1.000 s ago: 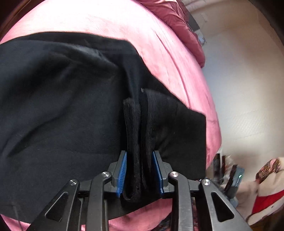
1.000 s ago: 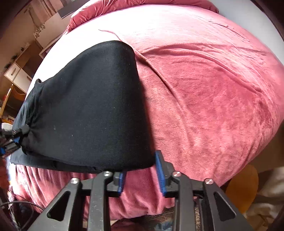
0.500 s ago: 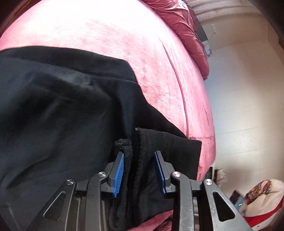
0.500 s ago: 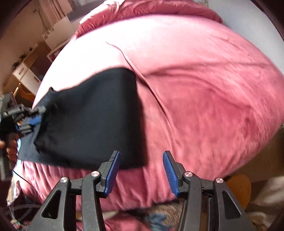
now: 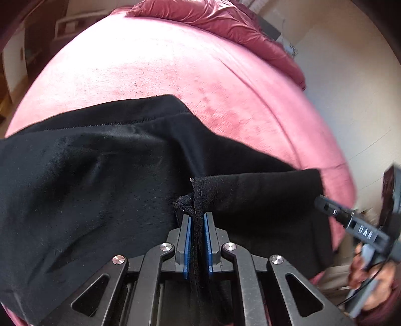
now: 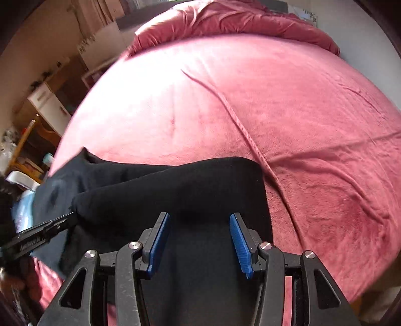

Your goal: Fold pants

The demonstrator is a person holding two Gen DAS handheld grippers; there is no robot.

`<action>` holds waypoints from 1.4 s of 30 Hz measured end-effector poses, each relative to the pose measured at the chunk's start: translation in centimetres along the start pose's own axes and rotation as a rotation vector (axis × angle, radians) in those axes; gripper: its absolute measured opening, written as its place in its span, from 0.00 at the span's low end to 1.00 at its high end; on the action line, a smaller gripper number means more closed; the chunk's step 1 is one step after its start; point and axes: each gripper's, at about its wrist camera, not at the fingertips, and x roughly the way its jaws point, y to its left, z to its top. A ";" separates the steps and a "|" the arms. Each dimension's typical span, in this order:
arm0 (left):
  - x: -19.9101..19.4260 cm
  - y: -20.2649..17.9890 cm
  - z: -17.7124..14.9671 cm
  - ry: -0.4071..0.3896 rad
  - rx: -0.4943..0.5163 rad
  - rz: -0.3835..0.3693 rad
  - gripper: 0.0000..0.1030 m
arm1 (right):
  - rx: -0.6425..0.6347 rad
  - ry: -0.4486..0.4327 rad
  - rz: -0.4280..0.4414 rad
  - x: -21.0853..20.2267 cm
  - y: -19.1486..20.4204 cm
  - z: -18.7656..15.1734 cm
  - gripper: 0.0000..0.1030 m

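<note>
Black pants lie folded across the near edge of a pink bed cover. My left gripper is shut on a bunched seam edge of the pants, with the cloth squeezed thin between the blue pads. In the right wrist view the pants lie flat under my right gripper, which is open above the cloth with nothing pressed between its pads. The right gripper also shows at the right edge of the left wrist view. The left gripper shows at the left edge of the right wrist view.
A crumpled pink duvet is piled at the far end of the bed. A long crease runs across the cover. Wooden furniture and drawers stand left of the bed. Pale floor lies to its right. A hand holds the right gripper.
The left jaws closed tight on the bunched pants edge and the gripper rose a little. The right gripper let go of the fold's corner, opened wider and moved left over the pants.
</note>
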 end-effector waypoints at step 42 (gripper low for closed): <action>-9.6 8.6 -6.9 -0.090 -0.189 0.110 0.26 | -0.325 0.040 0.259 -1.8 12.7 -7.2 0.65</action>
